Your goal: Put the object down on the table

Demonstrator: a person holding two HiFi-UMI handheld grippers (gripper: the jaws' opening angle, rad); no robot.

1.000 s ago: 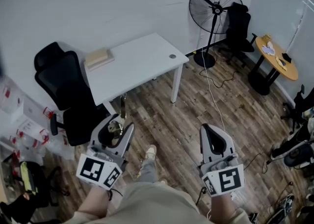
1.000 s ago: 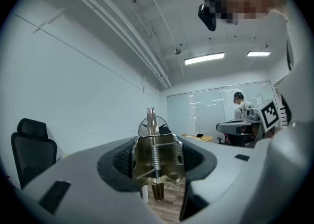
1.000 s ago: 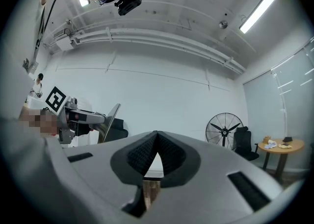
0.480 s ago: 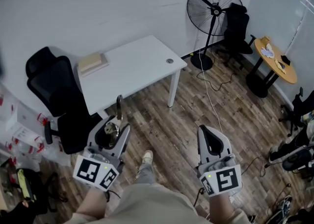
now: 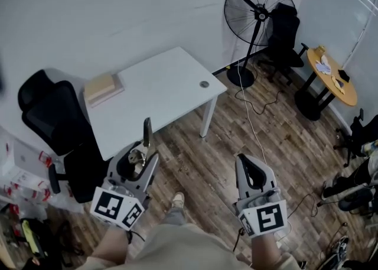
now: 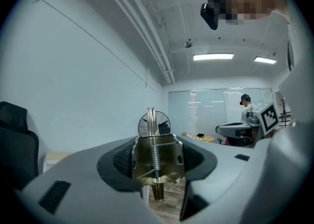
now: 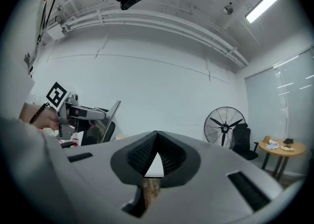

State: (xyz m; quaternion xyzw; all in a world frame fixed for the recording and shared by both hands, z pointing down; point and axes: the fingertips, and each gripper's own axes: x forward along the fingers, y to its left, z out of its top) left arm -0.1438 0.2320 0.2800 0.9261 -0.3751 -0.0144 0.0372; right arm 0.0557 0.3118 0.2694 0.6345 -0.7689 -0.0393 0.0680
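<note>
A brass-coloured metal tool (image 5: 139, 155) with a spring and a thin upright handle sits between the jaws of my left gripper (image 5: 140, 158), which is shut on it. In the left gripper view the tool (image 6: 154, 157) fills the gap between the dark pads of the left gripper (image 6: 156, 163), its handle poking up above them. The white table (image 5: 162, 85) stands ahead, its near edge just beyond the left gripper. My right gripper (image 5: 247, 163) hangs over the wooden floor right of the table. Seen in its own view, the right gripper (image 7: 156, 145) is shut, tips touching, with nothing held.
A tan box (image 5: 103, 87) lies on the table's far left corner. A black office chair (image 5: 53, 121) stands left of the table. A floor fan (image 5: 258, 9), a second black chair (image 5: 288, 29) and a round wooden table (image 5: 338, 74) are at the right. A white cable (image 5: 251, 115) runs across the floor.
Both grippers have moved forward toward the white table, which now lies closer and lower in the head view. The left gripper still holds the metal tool.
</note>
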